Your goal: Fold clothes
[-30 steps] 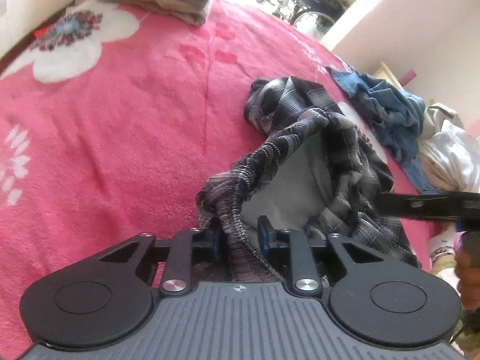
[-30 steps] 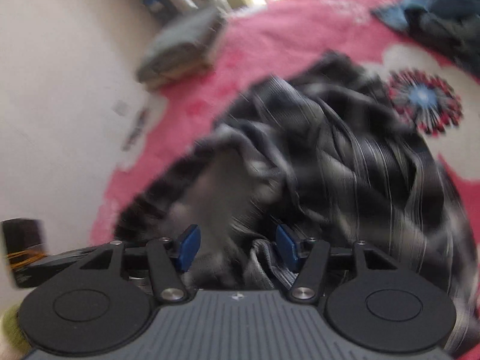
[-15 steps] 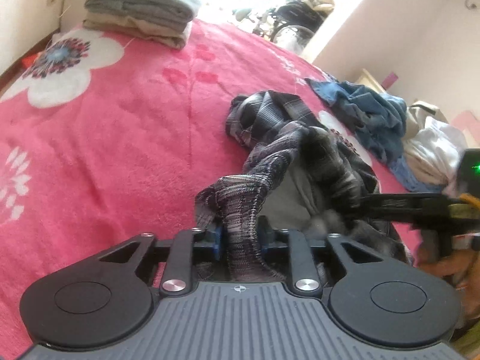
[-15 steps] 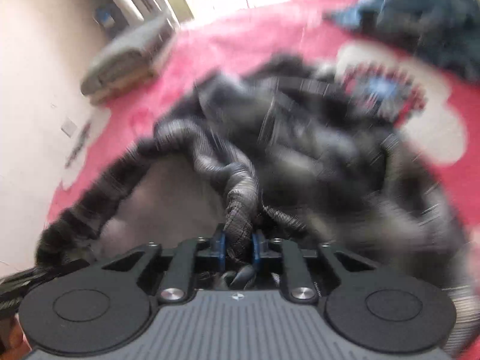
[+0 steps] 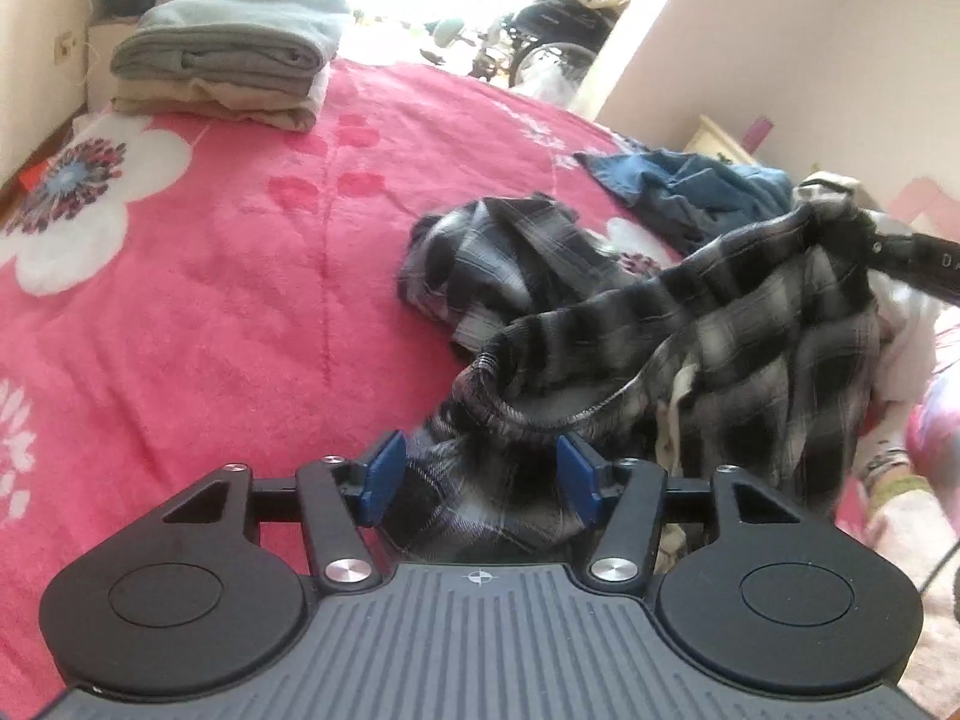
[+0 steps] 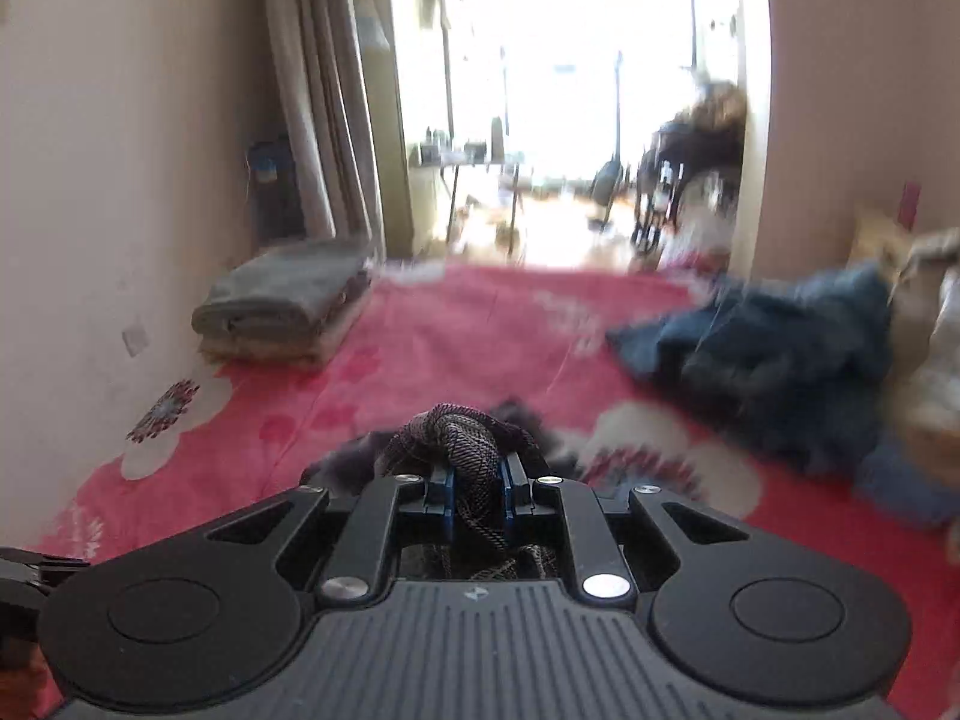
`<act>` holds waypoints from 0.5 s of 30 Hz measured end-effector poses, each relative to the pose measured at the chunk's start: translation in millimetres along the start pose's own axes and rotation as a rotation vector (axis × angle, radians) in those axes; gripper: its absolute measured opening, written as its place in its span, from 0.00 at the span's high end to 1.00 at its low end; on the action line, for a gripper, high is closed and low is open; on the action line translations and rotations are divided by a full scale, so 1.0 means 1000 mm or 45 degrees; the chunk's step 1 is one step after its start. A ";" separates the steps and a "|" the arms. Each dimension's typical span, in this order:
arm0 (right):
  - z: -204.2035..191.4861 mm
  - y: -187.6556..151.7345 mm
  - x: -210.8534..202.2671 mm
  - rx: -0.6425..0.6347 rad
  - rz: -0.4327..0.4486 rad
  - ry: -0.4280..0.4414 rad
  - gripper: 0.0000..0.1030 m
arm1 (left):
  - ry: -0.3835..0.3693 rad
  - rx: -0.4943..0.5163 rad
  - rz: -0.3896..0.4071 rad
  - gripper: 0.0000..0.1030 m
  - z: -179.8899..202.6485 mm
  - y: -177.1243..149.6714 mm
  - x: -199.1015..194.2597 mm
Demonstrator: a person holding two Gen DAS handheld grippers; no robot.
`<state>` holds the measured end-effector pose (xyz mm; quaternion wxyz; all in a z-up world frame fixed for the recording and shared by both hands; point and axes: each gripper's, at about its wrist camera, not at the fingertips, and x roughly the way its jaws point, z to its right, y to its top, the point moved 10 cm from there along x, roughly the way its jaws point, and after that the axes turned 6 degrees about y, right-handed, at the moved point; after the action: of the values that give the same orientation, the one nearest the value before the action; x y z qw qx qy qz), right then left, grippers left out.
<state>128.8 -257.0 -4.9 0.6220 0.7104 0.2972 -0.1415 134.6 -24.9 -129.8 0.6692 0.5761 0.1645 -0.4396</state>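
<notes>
Left wrist view. My left hand-held gripper (image 5: 480, 480): jaws opening, blue pads clear of the cloth, a loose fold of the plaid garment (image 5: 708, 348) lying between them but not pinched. Garment: soft woven check in black, grey and white, with a gathered band edge; one end is drawn up to the far right, where my right hand-held gripper (image 5: 900, 255) bites it, and the rest sags in a crumpled heap onto the bed (image 5: 210, 300). Bed cover: pink plush, white flower print. Far left: folded stack (image 5: 228, 72), grey over beige, squared off. Far right: blue heap (image 5: 690, 192), unfolded, and pale clothes beyond it.

Right wrist view, blurred. Right hand-held gripper (image 6: 477, 495): clamped on a rope-like twist of the plaid, which bulges just above the pads. Stack far left by the wall, blue heap far right.

Step, as I judge it: lifting and opening out the plaid, ahead of any fold. Next move calls for my left to take a fresh corner or edge so that the piece can be spread flat.
</notes>
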 end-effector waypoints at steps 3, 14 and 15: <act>0.012 -0.006 0.016 0.096 -0.033 0.029 0.84 | -0.020 0.132 0.038 0.27 0.006 0.004 0.007; 0.080 -0.002 0.101 0.445 -0.157 0.281 0.83 | -0.123 0.439 -0.093 0.24 0.031 0.002 0.069; 0.087 -0.003 0.110 0.495 -0.162 0.323 0.83 | -0.126 0.442 -0.093 0.26 0.032 0.002 0.073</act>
<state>228.1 -313.8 -86.4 0.4212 0.8088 0.3842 -0.1446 168.0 -83.2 -172.2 0.5506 0.6542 0.0740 -0.5132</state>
